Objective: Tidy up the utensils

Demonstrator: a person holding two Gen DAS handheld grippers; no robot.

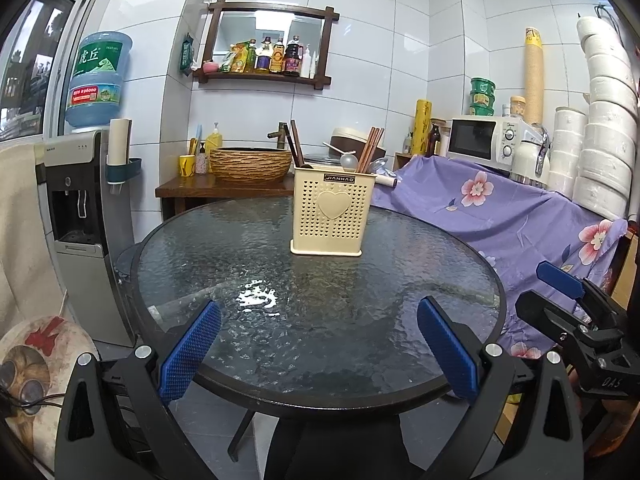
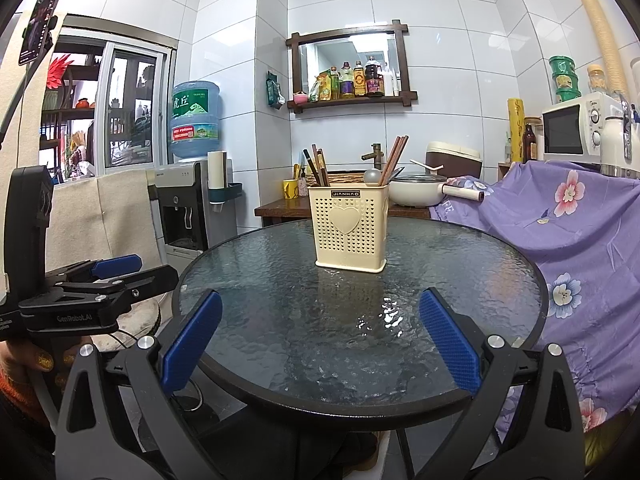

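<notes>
Utensil caddy (image 1: 332, 212) is showing "JIANHAO" on its black badge. Water jug (image 1: 98, 80) is displaying "虎丘". Left gripper (image 2: 116, 276) body is reading "GenRobot.AI"; right gripper (image 1: 560, 280) is showing "DAS".

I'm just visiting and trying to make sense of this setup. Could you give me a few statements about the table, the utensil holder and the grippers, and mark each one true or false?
1. The cream utensil holder stands upright on the round glass table. True.
2. The left gripper is clamped on a spoon. False: it is open and holds nothing.
3. Chopsticks stick up out of the holder. True.
4. Loose utensils lie scattered on the glass. False: only the holder stands on it.
5. The right gripper is open and empty. True.
</notes>
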